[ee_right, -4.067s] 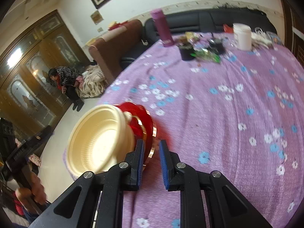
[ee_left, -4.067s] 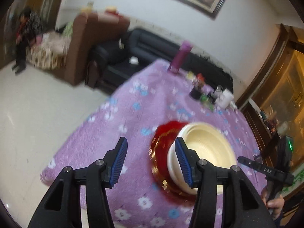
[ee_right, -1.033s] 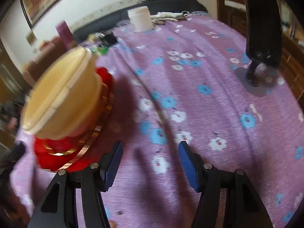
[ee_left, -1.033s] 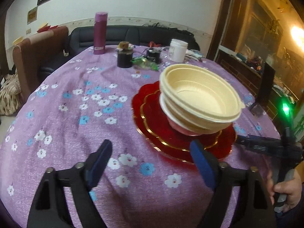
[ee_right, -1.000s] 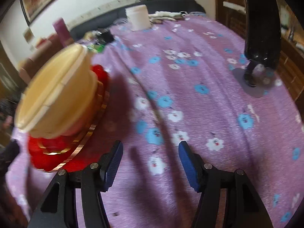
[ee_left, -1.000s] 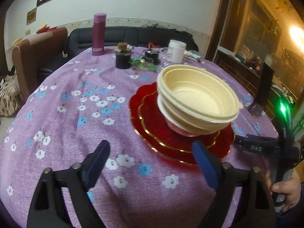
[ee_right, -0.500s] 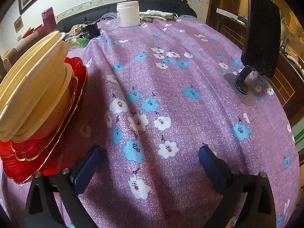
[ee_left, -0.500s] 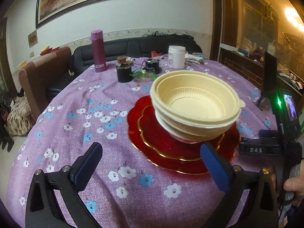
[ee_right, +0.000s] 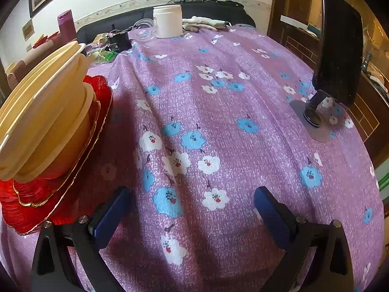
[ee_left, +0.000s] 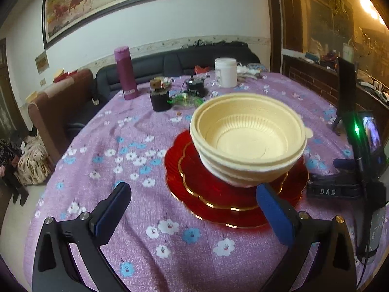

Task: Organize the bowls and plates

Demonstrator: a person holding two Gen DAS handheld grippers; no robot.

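A stack of cream plastic bowls (ee_left: 248, 141) sits on stacked red gold-rimmed plates (ee_left: 209, 187) on the purple flowered tablecloth (ee_left: 109, 155). My left gripper (ee_left: 194, 209) is open and empty, just in front of the plates. My right gripper (ee_right: 192, 209) is open and empty over bare cloth, to the right of the bowls (ee_right: 46, 112) and plates (ee_right: 36, 202). The right gripper's body also shows at the right edge of the left wrist view (ee_left: 340, 189).
At the far side stand a magenta flask (ee_left: 125, 73), a white jar (ee_left: 225, 72), a dark jar (ee_left: 159, 98) and small clutter. A black phone on a stand (ee_right: 338, 53) is at the table's right edge. A sofa and chair lie beyond.
Both grippers have opened wide and drawn back from the stack. The bowls and plates now rest on the table, where earlier they were held tilted.
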